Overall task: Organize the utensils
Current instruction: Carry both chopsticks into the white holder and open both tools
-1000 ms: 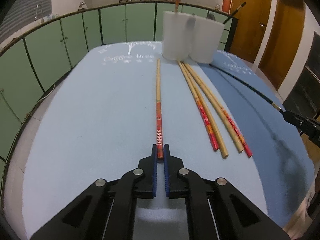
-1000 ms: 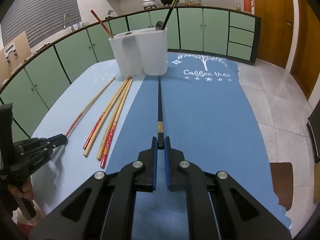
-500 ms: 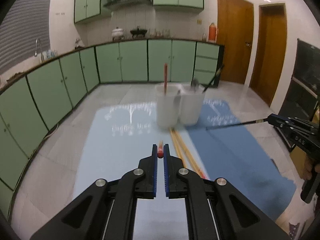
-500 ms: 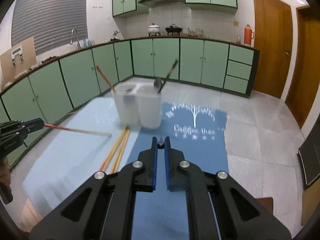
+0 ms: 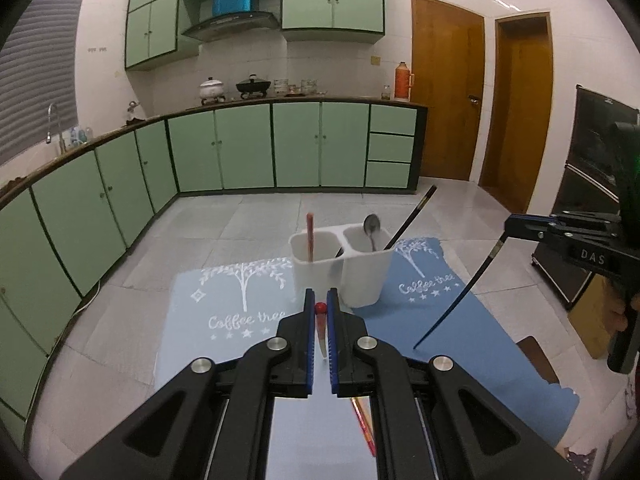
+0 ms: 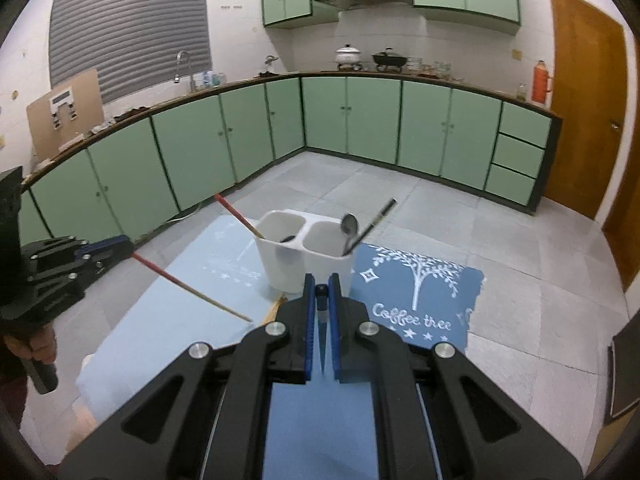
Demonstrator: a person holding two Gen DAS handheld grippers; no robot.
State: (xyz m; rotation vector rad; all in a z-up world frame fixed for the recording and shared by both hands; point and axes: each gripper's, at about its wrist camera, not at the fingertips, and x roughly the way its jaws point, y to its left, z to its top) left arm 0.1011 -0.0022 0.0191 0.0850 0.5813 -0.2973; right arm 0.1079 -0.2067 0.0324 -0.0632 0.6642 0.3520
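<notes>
My left gripper (image 5: 320, 306) is shut on a red-and-wood chopstick (image 5: 321, 330), held in the air with its tip pointing down; it also shows in the right wrist view (image 6: 192, 286). My right gripper (image 6: 321, 290) is shut on a black chopstick (image 6: 322, 332), also lifted; it shows in the left wrist view (image 5: 460, 292). The white two-cup utensil holder (image 5: 340, 268) stands on the table ahead of both grippers. Its left cup holds a red chopstick (image 5: 310, 236); its right cup holds a spoon (image 5: 372, 228) and a black chopstick (image 5: 412, 216).
Two blue placemats (image 5: 224, 312) (image 5: 472, 332) cover the table. More red-and-wood chopsticks (image 5: 362, 420) lie on the mat beneath my left gripper. Green cabinets (image 5: 248, 148) and a tiled floor lie beyond the table.
Both grippers have lifted their chopsticks off the mats and risen well above the table. The chopsticks now hang tip down.
</notes>
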